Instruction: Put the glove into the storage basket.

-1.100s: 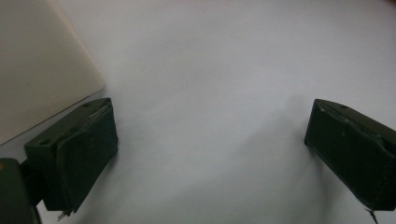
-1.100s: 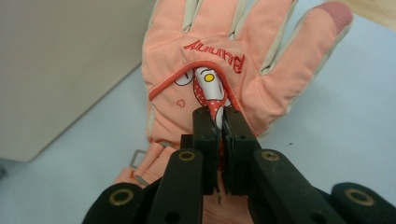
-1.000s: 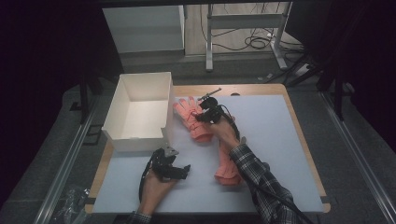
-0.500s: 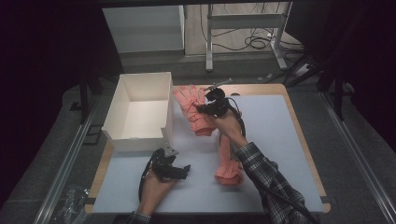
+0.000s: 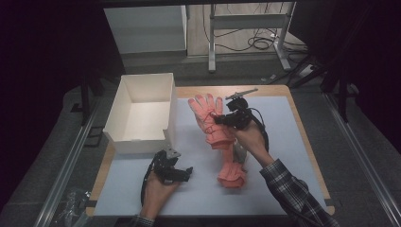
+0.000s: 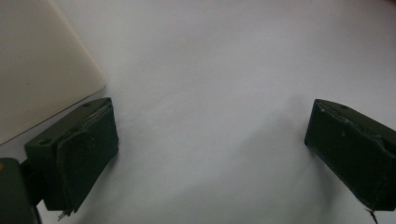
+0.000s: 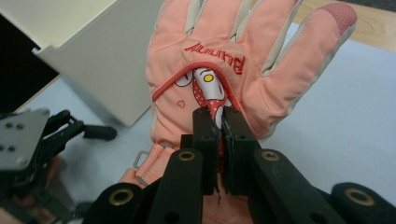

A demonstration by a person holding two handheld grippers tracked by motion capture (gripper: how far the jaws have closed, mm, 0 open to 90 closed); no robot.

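A pink glove (image 5: pixel 206 112) with grey finger sides and a cartoon patch hangs lifted above the mat. My right gripper (image 5: pixel 221 119) is shut on it, and in the right gripper view the jaws (image 7: pixel 220 116) pinch the fabric at the patch on the glove (image 7: pixel 243 60), whose fingers spread away from the camera. A second pink glove (image 5: pixel 231 174) lies crumpled on the mat below the right forearm. My left gripper (image 5: pixel 186 173) rests low at the front left of the mat, and in its own view its jaws (image 6: pixel 210 135) stand wide open over bare mat.
An open white box (image 5: pixel 140 140) stands at the left of the table, just beyond the left gripper; its wall also appears beside the held glove (image 7: pixel 107 51) and as a corner (image 6: pixel 37 70). A pale mat (image 5: pixel 283 142) covers the wooden table. A small tool (image 5: pixel 241 93) lies at the far edge.
My right gripper has risen with the pink glove, which has come up off the mat and now hangs in the air. The left gripper has stayed put.
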